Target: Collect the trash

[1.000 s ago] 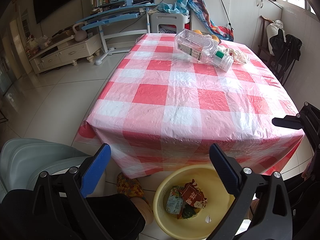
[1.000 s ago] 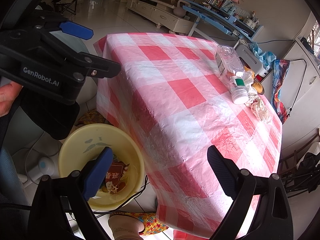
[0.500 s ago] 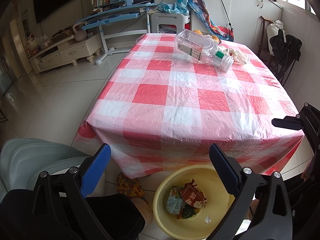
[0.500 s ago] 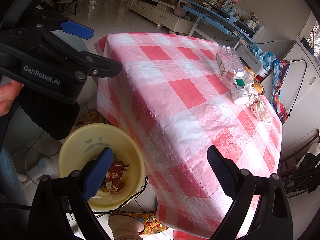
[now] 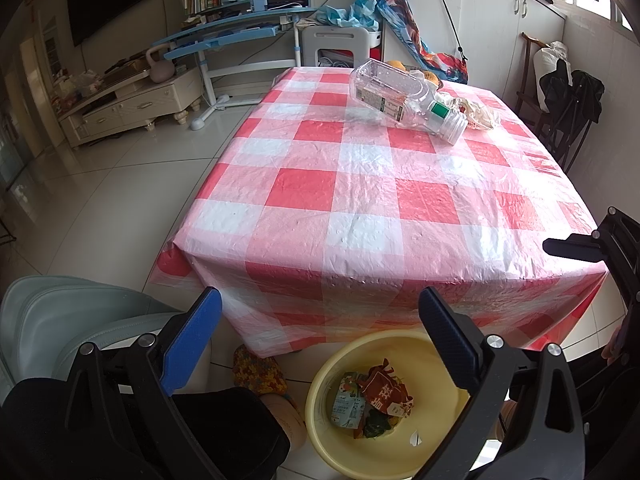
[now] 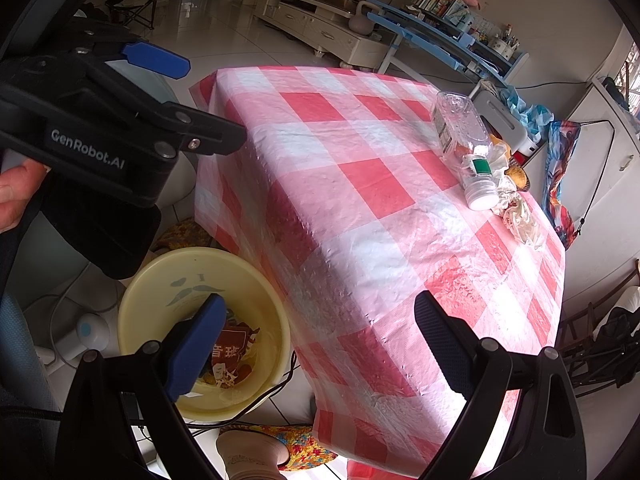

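A clear plastic bottle (image 5: 404,98) (image 6: 464,144) with a white cap lies on its side at the far end of the red-and-white checked table (image 5: 360,184) (image 6: 380,208). Crumpled wrappers (image 5: 480,110) (image 6: 520,216) lie beside its cap. A yellow basin (image 5: 320,396) (image 6: 168,280) on the floor at the table's near edge holds a red packet and other wrappers. My left gripper (image 5: 320,344) hangs open above the basin, empty. My right gripper (image 6: 316,340) is open and empty over the table's corner. The left gripper (image 6: 192,100) also shows in the right wrist view.
A pale chair (image 5: 60,320) stands at the left beside the table. A foot in a patterned slipper (image 6: 272,448) rests near the basin, with a cable on the floor. Dark chairs (image 5: 568,100) stand to the right of the table; a desk and a TV cabinet lie beyond.
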The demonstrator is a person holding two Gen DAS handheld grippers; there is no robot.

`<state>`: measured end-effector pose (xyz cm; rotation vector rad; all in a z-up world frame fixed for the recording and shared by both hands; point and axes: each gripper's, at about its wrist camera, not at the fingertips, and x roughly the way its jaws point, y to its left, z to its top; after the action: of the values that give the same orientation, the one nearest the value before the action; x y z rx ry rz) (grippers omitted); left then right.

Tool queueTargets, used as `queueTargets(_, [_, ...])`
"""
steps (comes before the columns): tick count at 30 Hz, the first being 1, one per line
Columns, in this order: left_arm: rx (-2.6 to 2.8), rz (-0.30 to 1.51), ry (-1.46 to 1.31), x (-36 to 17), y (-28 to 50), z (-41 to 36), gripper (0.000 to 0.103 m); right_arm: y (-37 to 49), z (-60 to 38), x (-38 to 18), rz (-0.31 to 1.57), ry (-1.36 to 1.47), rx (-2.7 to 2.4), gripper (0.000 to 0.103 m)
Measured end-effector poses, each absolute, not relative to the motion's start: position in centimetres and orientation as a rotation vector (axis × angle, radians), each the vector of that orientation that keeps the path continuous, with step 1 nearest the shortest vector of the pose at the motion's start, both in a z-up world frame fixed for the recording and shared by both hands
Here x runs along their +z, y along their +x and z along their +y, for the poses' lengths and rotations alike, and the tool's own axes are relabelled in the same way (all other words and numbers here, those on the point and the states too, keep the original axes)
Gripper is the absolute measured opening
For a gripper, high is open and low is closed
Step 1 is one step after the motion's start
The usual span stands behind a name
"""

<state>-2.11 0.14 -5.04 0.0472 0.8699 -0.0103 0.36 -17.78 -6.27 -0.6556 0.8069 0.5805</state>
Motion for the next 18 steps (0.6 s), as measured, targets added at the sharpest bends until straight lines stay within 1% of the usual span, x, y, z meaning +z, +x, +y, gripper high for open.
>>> queueTargets(18, [-0.01,0.871,0.046,-5.03,-2.09,0.18,0.095,0.35,-17.71,-6.24,0.806,-0.655,0.585,0.091])
